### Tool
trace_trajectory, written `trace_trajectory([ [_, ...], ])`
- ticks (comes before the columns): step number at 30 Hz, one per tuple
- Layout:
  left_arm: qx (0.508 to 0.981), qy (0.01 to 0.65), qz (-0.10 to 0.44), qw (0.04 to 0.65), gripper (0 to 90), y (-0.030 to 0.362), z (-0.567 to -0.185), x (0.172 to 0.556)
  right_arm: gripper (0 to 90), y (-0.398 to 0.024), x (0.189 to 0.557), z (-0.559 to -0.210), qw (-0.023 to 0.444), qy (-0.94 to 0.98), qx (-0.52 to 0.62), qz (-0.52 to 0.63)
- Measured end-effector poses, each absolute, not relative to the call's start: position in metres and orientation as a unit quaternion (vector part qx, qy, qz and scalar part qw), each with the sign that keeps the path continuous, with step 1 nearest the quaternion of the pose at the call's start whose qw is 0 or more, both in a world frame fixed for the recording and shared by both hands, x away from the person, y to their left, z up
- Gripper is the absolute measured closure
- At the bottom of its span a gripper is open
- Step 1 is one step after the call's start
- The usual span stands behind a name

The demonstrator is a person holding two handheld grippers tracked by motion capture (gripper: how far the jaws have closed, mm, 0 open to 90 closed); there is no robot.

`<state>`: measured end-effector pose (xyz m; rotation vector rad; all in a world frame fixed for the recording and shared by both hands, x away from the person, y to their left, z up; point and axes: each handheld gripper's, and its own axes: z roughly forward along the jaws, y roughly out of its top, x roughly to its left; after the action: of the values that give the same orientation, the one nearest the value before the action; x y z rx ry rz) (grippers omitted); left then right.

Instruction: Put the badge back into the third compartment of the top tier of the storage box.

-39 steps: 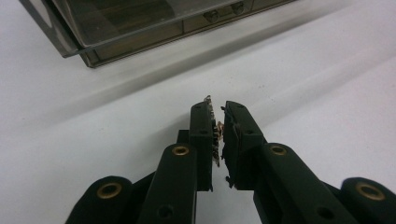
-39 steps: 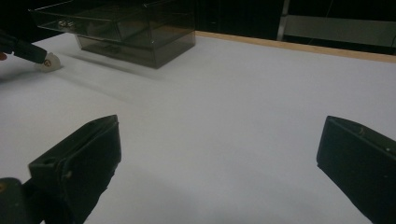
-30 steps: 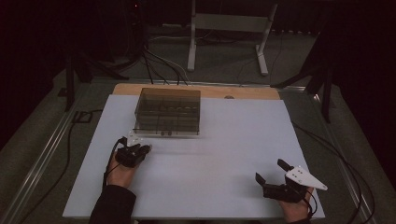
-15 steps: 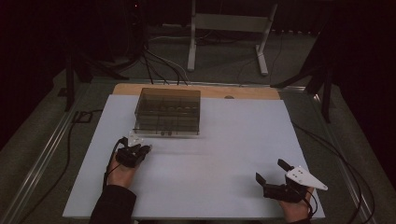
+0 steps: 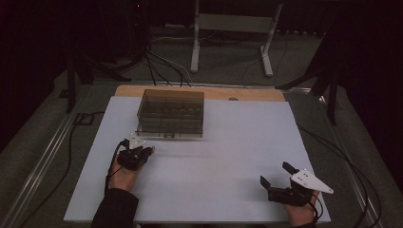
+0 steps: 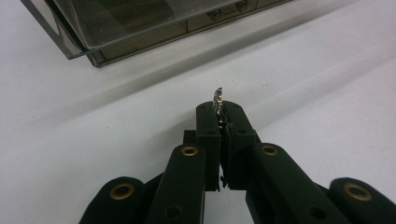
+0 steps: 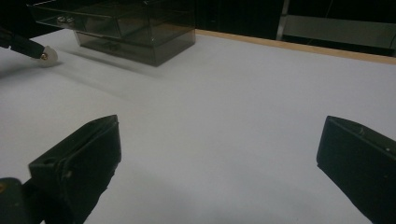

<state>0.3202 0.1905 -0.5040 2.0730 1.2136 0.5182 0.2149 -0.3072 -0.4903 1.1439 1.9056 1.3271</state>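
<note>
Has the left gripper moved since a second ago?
No. The left gripper sits just as close to the front corner of the smoky drawer box as before.

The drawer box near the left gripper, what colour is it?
Smoky, see-through grey drawer box, clearest in the right gripper view.

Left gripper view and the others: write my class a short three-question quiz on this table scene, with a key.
1. True or false: the left gripper is shut on a small metal piece.
2. How do the right gripper's jaws stand? A wide apart; B shut; C on the box.
3. What smoky see-through thing stands on the white table beyond the left gripper?

Key: 1 true. 2 A. 3 the drawer box.
</note>
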Motion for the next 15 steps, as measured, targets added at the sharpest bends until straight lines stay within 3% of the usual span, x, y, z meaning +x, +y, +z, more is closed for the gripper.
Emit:
trace_trajectory([
  [15, 0.794, 0.46, 0.2, 0.343, 88.3, 0.187, -0.495, 0.3187, 0.0, -0.3075, 0.2148, -0.4902, 0.273, 0.708, 0.425, 0.494],
])
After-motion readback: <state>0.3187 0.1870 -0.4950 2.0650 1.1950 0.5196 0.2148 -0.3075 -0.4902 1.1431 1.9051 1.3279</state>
